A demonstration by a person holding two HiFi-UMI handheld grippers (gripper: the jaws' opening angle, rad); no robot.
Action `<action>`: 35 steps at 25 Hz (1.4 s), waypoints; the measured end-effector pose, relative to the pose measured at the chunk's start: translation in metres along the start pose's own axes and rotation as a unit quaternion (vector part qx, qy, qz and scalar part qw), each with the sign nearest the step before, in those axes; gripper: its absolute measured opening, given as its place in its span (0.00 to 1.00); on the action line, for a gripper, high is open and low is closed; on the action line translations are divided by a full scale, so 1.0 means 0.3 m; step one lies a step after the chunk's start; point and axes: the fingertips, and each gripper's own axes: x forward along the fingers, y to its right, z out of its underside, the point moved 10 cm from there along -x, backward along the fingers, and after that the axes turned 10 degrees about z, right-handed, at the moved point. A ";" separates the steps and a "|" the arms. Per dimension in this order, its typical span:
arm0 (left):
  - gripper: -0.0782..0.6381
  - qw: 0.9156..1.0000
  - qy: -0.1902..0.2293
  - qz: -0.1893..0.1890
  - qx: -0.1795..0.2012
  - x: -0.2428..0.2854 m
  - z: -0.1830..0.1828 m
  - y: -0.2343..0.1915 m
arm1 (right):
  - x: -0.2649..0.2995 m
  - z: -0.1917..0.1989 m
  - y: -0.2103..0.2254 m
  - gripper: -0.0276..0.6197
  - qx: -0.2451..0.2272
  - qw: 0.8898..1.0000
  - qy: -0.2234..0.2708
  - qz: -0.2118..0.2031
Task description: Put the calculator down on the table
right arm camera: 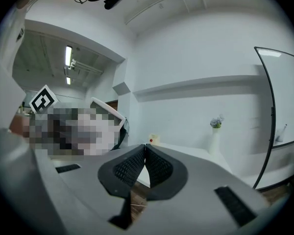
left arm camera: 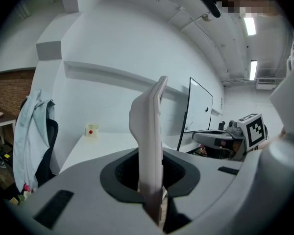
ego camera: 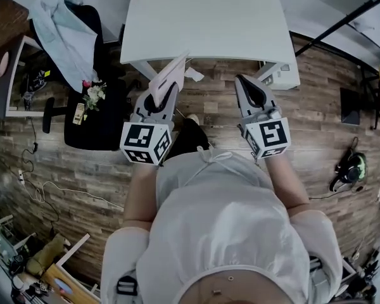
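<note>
I see left claw pinching calculator upright near counter edge; right claw pressed together, empty; calculator edge-on, keys hidden

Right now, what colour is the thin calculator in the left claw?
White, the calculator; clearest in left gripper view.

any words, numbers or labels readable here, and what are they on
No text can be read.
On the marker cubes: black and white square patterns only, no letters.
On the calculator in the left claw: seen edge on, no keys or display showing.
On the small box on the white table: a red spot, any print too small.
On the tag by the flowers: too small.
</note>
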 end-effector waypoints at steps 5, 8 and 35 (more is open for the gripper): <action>0.22 1.000 -0.020 0.023 -0.002 0.218 -0.027 -0.129 | 0.188 0.017 0.111 0.05 0.003 1.000 -0.010 0.017; 0.22 0.999 -0.029 0.036 -0.011 0.372 -0.061 -0.229 | 0.326 0.009 0.188 0.05 0.017 0.999 -0.012 0.026; 0.22 0.962 -0.193 0.101 -0.166 1.114 0.120 -0.876 | 1.160 0.149 0.384 0.05 0.047 0.994 -0.092 0.026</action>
